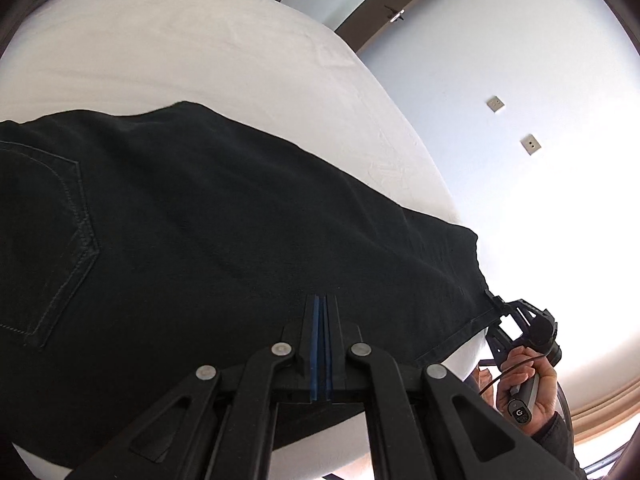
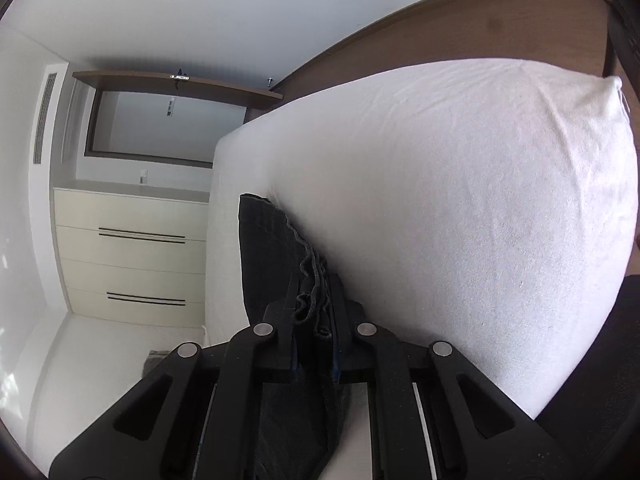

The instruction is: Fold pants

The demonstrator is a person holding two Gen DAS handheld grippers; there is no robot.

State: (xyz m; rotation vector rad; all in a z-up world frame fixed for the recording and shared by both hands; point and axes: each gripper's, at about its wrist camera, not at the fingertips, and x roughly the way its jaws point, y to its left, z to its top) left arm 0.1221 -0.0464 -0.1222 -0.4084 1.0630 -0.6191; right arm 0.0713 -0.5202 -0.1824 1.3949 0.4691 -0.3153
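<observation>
Black pants lie spread across the white bed, a stitched back pocket at the left. My left gripper is shut, its blue pads pressed together at the near edge of the pants; whether cloth is pinched between them I cannot tell. My right gripper shows at the pants' leg end at the bed's right edge. In the right wrist view the right gripper is shut on the frayed hem of the pants, which hangs beside the mattress.
A cream drawer unit stands against the far wall beyond the bed's end. White floor lies below it. A wooden headboard panel runs behind the mattress. The wall with switch plates is right of the bed.
</observation>
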